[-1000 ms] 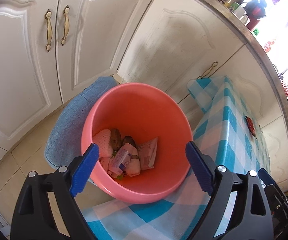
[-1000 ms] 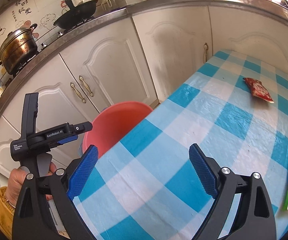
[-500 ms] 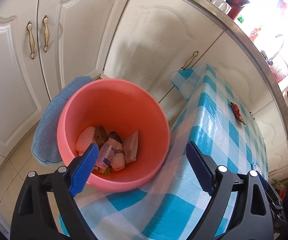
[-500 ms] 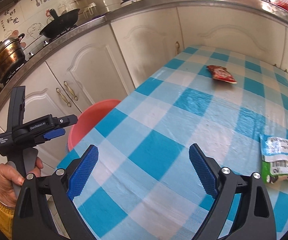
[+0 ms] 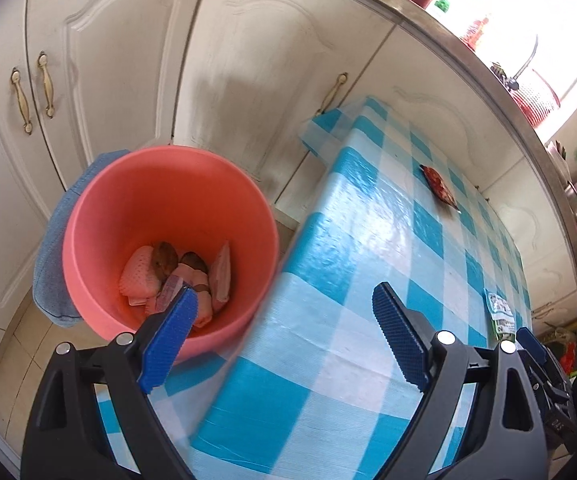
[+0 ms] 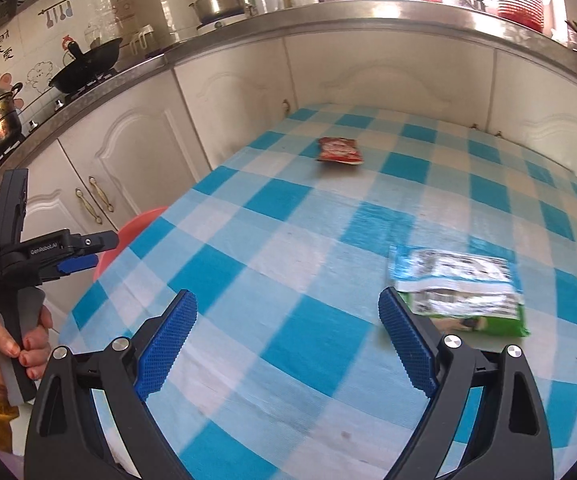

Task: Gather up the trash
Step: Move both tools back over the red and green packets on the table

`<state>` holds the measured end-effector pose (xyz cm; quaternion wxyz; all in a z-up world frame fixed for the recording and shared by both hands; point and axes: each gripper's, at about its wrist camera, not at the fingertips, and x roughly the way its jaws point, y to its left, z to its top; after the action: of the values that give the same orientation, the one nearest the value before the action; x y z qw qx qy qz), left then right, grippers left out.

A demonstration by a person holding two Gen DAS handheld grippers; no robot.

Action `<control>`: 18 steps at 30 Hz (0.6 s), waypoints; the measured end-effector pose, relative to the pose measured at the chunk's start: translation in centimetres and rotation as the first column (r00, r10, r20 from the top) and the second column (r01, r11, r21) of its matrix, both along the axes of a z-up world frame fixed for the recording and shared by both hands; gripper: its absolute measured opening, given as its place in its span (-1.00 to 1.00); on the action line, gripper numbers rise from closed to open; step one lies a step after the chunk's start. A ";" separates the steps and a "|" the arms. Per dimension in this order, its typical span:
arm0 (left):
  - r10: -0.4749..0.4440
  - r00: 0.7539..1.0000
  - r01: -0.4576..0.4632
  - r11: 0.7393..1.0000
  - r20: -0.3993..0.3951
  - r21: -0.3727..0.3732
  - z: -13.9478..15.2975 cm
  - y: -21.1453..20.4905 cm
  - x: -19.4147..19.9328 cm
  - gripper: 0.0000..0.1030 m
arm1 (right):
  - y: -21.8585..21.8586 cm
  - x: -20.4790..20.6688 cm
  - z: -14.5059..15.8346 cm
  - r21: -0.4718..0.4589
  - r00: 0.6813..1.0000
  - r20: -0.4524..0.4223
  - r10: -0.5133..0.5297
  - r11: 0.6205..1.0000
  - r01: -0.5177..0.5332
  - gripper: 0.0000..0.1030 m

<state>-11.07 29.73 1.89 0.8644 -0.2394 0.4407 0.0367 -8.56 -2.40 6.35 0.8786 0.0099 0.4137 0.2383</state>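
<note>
Step in hand: reaching for the next piece of trash, judging by the right tongs [image 6: 288, 344] hanging over the desk [image 6: 288, 264] with nothing carried.
Right tongs: standing wide open, gripping nothing, blue pads clear of the cloth.
Left tongs: [image 5: 284, 344] also gaping wide and empty, hovering at the desk edge just beside the pink bin [image 5: 168, 208].
Bin: sitting on the floor against the white cabinets [image 5: 120, 60], already holding several wrappers and scraps [image 5: 176, 276].
Nearest trash: green and white packet [image 6: 456, 292] lying flat on the checked cloth, just beyond the right pad of the right tongs, not touching it.
Packet's long axis: running across the right wrist view, roughly side to side, the white printed part facing the far cabinets and the green edge facing the tongs.
Other trash: red packet [image 6: 339, 150] lying further off, well apart from the green one, long axis also roughly side to side in that view.
Next move, as judged: shifting the right tongs rightward over the green packet, straddling its short side, lowering, closing on it.
Risk, as judged: flat packet sliding on the glossy cloth instead of lifting.
</note>
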 end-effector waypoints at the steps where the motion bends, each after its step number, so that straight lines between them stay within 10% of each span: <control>1: -0.011 1.000 0.011 1.000 0.000 0.002 0.1 -0.4 0.1 0.74 | -0.8 -0.1 0.0 -0.009 1.000 0.001 -0.013 1.000 0.013 0.78; 18: -0.112 0.994 0.113 0.993 -0.020 0.046 0.4 -5.5 1.9 0.74 | -7.1 1.9 -3.6 0.076 0.985 -0.171 0.000 0.997 0.014 0.78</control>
<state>-9.16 24.27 2.28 0.8666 -0.1933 0.4601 0.0007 -6.70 -9.46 2.71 0.8397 0.0654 0.4780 0.2492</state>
